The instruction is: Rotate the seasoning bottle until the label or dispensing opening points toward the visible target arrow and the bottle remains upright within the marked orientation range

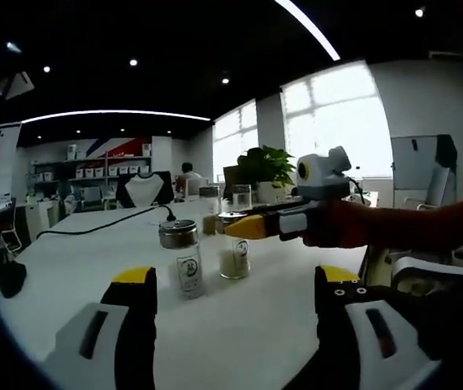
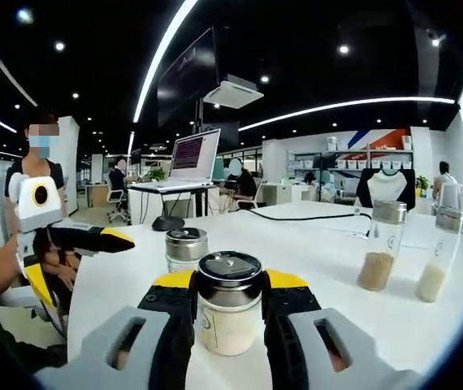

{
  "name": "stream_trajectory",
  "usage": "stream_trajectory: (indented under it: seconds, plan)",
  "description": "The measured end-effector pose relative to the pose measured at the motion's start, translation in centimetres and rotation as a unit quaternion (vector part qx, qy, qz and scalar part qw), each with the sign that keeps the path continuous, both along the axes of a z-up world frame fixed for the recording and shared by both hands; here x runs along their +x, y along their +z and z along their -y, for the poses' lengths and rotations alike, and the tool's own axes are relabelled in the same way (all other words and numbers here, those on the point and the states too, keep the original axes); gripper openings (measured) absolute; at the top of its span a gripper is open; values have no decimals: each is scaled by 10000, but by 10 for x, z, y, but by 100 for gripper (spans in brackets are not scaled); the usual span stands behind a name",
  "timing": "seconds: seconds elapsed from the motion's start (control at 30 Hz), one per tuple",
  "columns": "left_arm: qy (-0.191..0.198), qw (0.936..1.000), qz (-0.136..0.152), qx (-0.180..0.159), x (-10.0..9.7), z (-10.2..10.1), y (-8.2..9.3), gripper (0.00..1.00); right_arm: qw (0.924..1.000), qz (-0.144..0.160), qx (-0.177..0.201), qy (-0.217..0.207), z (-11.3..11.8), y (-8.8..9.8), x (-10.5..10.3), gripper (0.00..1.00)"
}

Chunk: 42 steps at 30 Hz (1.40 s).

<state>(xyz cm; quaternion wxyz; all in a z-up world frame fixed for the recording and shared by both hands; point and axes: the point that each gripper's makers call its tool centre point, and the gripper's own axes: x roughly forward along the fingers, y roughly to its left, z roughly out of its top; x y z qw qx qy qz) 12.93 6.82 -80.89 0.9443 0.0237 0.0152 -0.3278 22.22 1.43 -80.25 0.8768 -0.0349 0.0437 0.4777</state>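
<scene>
Clamped between the right gripper jaws near the table edge: seasoning bottle, held at its glass shoulder. Probably light, rigid, slippery, breakable; best gripped there. Left gripper spread wide, holding nothing.

Upright seasoning bottle, metal-capped

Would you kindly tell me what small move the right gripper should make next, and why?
Probably a slow twist of the bottle about its upright axis. The right gripper already has its jaws closed against both sides of it on the table, and it stands upright. No arrow is visible, so I cannot say how far.
</scene>
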Motion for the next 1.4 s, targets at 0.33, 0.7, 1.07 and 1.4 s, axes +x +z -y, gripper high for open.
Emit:
stream_trajectory:
  seconds: [0.33,0.7,1.07,1.4]
  plan:
    - [-28,10000,-57,-7,0,0,-3,83,10000,8,39,10,1,0,3,29]
    - [-23,10000,-63,-29,1,0,-3,84,9999,80,111,20,1,0,3,29]
    - [-55,9999,-75,-94,1,0,-2,85,9988,-453,192,45,-4,-7,4,39]
    - [-3,9999,-77,-87,2,-5,-3,86,9993,-276,221,-74,5,-3,3,38]
